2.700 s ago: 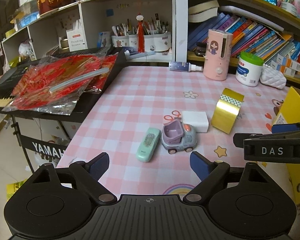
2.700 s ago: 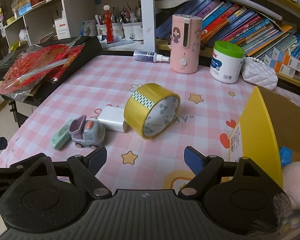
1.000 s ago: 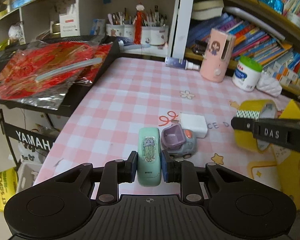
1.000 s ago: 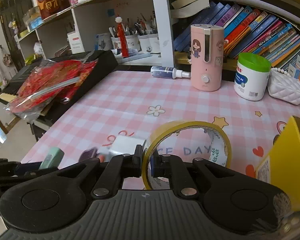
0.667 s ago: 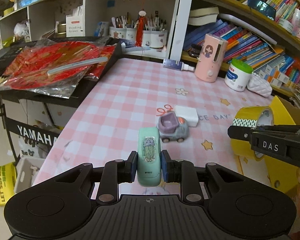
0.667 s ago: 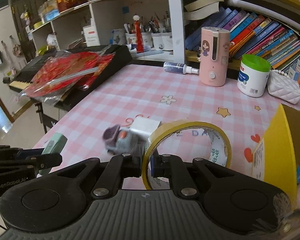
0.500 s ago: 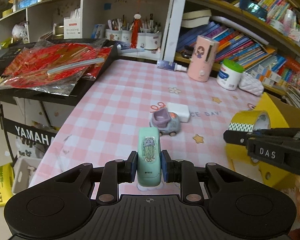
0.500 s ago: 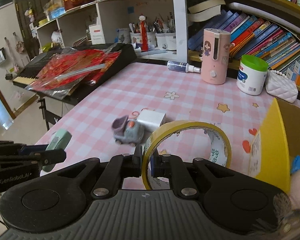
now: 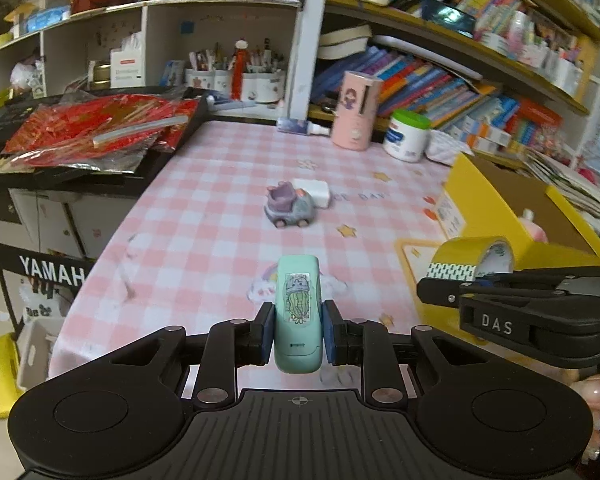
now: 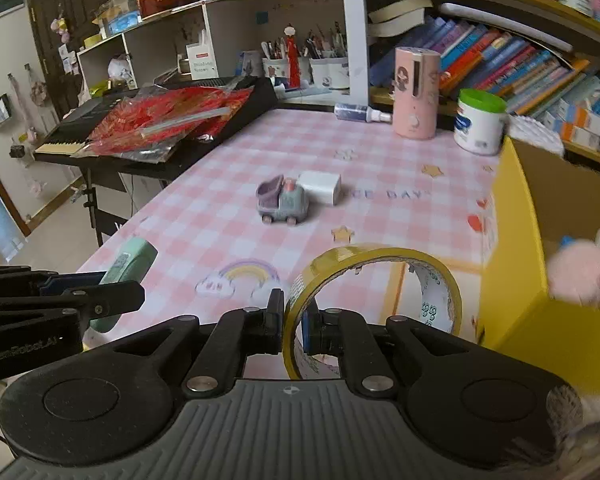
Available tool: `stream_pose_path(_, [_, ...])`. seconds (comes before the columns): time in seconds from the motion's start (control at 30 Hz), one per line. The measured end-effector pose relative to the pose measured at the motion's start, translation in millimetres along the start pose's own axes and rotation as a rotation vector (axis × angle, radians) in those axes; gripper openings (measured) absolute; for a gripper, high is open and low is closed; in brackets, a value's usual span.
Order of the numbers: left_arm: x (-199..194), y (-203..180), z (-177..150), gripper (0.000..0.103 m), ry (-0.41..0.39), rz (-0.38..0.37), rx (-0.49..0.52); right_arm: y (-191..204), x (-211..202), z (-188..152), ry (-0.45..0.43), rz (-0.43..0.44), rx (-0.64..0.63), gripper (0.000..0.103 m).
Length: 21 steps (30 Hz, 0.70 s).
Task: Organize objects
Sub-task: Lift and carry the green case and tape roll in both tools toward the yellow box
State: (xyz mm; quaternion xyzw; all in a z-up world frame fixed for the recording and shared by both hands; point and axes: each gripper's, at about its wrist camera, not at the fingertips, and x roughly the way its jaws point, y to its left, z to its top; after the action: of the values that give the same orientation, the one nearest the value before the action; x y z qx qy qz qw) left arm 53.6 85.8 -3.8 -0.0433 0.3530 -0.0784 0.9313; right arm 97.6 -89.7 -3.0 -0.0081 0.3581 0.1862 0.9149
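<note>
My left gripper (image 9: 298, 338): matt black plastic, ribbed housing.
Mint case (image 9: 298, 312): smooth plastic.
Tape roll (image 10: 370, 304): glossy yellow film.
Box (image 10: 518, 240) beside tape roll: yellow-faced cardboard.
Tablecloth (image 10: 220, 208): smooth.

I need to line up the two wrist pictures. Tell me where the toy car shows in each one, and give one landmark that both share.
Left wrist view: the toy car stands on the checked tablecloth, above centre, beyond the mint case in the left gripper.
Right wrist view: the toy car sits just left of centre, above the tape roll's ring.
Shared landmark: the white block right behind the car.
</note>
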Motion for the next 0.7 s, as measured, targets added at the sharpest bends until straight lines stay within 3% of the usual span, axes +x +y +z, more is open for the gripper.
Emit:
stream_pose_path(0.33, [-27,-18,-33,0.023,0.021,-0.072,0.083,3,-39,-49,0.021,-0.072,0.114,0.008])
stream_pose_path(0.7, [-33,-47,-45,0.023,0.031,-0.174,0.153,-12,-74,-78,0.031,-0.164,0.190,0.008])
